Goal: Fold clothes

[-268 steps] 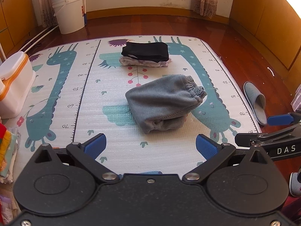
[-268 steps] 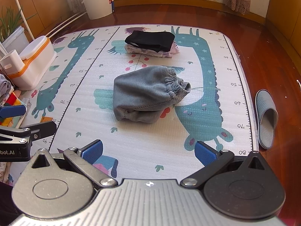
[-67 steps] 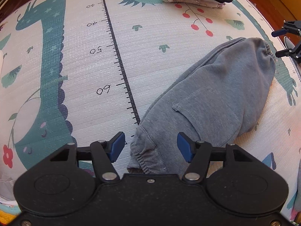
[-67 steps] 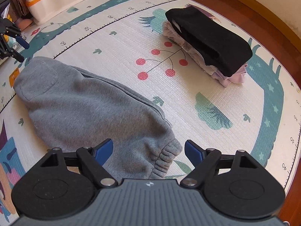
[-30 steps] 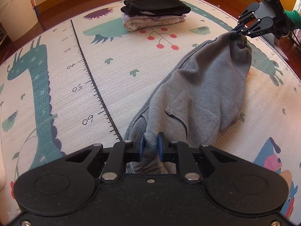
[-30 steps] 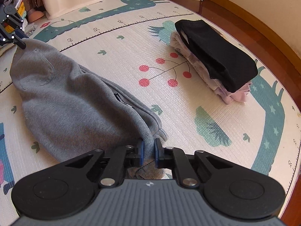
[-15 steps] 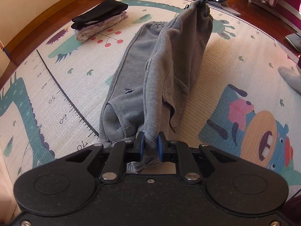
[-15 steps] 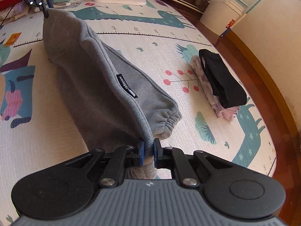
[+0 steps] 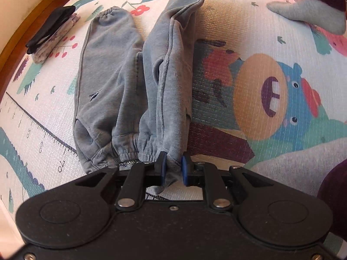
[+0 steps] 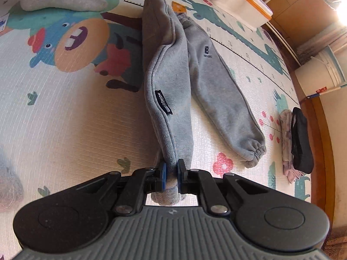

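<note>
Your left gripper [image 9: 172, 169] pinched the grey sweatpants [image 9: 108, 82] at the waistband, your right gripper [image 10: 170, 174] a cuff. One leg hung taut between them; the other lay flat on the play mat [image 10: 65, 119].

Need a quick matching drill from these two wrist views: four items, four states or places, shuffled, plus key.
Items:
1. grey sweatpants
2. black folded garment
3. left tongs
4. right tongs

States:
A. clamped on a cuff end
B. stretched between both tongs, one leg flat on the mat
C. clamped on the waistband end
D. on top of a pale folded pile

Pairs: 1-B, 2-D, 3-C, 4-A
</note>
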`<action>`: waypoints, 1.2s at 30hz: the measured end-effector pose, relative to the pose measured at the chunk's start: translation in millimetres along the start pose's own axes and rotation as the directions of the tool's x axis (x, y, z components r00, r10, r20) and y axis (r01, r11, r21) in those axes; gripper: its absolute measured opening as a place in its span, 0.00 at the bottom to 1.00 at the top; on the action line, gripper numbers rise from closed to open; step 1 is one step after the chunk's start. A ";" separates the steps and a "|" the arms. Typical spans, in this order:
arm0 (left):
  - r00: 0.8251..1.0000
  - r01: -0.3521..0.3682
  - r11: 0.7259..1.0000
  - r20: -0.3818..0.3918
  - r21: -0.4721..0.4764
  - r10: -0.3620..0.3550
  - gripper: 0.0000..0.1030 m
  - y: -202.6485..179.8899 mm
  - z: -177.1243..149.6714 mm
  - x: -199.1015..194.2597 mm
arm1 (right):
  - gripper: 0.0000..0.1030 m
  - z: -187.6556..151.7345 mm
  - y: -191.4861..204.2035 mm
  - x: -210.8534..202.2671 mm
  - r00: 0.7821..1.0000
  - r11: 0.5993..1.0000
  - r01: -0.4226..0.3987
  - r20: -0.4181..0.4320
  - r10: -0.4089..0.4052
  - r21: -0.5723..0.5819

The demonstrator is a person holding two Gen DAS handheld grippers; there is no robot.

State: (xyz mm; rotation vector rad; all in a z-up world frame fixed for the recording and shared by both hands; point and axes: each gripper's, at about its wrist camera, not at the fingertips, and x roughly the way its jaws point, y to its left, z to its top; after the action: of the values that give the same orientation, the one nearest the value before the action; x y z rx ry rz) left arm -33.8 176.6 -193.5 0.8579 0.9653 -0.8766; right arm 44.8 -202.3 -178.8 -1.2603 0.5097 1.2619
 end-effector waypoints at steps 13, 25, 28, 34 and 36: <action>0.999 0.040 0.983 -0.030 0.181 -0.035 0.13 -36.6 1.0 22.8 | 0.13 -11.6 57.9 15.9 0.968 0.967 -0.243 -0.089 0.236 -0.081; 0.971 0.230 0.943 -0.014 -0.241 -0.241 0.43 18.1 -3.5 11.5 | 0.38 2.9 9.9 25.6 0.808 0.834 -0.515 -0.213 0.550 0.200; 0.985 0.170 0.846 0.066 -0.505 -0.158 0.43 61.4 -13.6 5.5 | 0.39 2.0 -45.9 26.5 0.800 0.745 -0.516 -0.073 0.596 0.422; 0.995 0.088 0.499 0.102 -0.862 0.001 0.43 113.7 -48.4 9.1 | 0.49 -20.0 -151.8 58.9 0.926 0.650 -0.294 0.040 0.375 0.701; 0.993 0.103 0.390 0.119 -0.915 0.017 0.43 116.7 -57.4 12.4 | 0.49 -31.9 -178.4 80.6 0.964 0.621 -0.177 0.007 0.266 0.763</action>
State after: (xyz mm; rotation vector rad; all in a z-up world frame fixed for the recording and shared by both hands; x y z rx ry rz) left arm 56.9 270.5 -199.4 -0.2200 1.1747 -0.2725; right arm 239.5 -164.6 -184.1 -0.5378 1.1728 0.9903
